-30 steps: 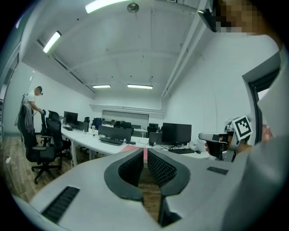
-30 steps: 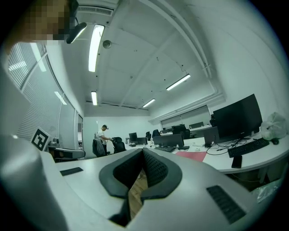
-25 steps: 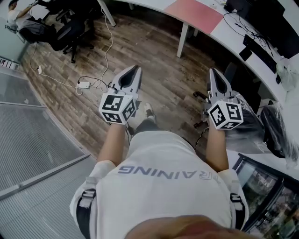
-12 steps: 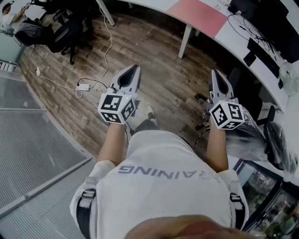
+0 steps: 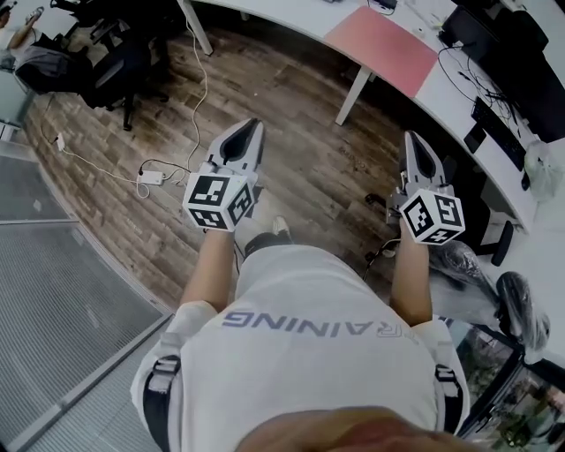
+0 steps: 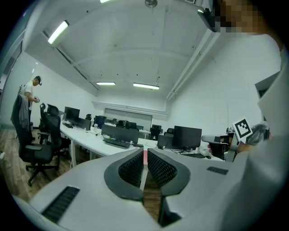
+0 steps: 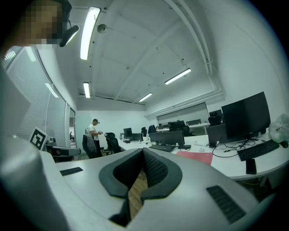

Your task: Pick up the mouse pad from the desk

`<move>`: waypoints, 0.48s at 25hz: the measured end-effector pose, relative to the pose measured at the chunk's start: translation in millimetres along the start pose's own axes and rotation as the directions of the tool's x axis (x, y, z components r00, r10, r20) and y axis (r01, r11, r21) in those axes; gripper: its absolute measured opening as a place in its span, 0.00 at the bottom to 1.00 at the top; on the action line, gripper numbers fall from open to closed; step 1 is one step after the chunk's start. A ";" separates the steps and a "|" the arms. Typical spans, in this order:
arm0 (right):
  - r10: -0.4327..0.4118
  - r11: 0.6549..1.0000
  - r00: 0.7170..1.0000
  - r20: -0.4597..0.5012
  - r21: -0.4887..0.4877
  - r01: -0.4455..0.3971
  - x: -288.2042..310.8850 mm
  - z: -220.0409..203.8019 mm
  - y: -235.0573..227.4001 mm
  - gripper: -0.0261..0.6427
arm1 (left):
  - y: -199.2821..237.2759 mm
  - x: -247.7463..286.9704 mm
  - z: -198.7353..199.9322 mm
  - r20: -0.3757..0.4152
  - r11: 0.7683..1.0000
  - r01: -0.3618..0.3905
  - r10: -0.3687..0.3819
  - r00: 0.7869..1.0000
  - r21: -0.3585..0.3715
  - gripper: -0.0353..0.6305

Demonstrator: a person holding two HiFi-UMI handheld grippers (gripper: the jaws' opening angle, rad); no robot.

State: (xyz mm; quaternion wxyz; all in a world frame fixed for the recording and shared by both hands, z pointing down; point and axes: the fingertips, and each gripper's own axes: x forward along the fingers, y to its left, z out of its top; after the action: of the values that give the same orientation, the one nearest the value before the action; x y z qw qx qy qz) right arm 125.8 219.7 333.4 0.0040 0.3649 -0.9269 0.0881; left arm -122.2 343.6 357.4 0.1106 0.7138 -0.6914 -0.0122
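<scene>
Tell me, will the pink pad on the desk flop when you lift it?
Probably floppy: the pad lies thin and flat on the desk. Likely light, since it looks like one sheet. It may be hard to grab, because its edge barely rises off the desk.

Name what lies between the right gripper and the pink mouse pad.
Head view: only bare wooden floor and the desk front edge.

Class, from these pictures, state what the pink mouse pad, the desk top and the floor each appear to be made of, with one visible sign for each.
Mouse pad: probably soft rubber or fabric, as it is a flat, matte pink sheet with no glare.
Desk top: likely laminated board, since it looks smooth and uniformly white.
Floor: wood or wood-look planks, showing brown grain and plank seams.
</scene>
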 end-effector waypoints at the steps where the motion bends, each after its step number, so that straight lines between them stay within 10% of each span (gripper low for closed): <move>1: 0.001 1.000 1.000 -0.002 -0.003 -0.001 8.6 0.8 3.9 0.07 | 7.3 3.0 1.6 0.000 1.000 0.003 -0.003 1.000 -0.002 0.13; 12: -0.032 0.999 0.998 -0.045 0.007 0.032 66.1 -15.2 21.5 0.07 | 66.7 25.6 0.4 -0.028 0.999 0.029 -0.029 0.999 -0.034 0.13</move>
State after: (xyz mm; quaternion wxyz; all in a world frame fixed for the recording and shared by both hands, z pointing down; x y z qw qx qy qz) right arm 61.9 193.0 349.6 0.0251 0.3775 -0.9203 0.0997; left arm -186.8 316.9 372.1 0.1325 0.7219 -0.6790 -0.0152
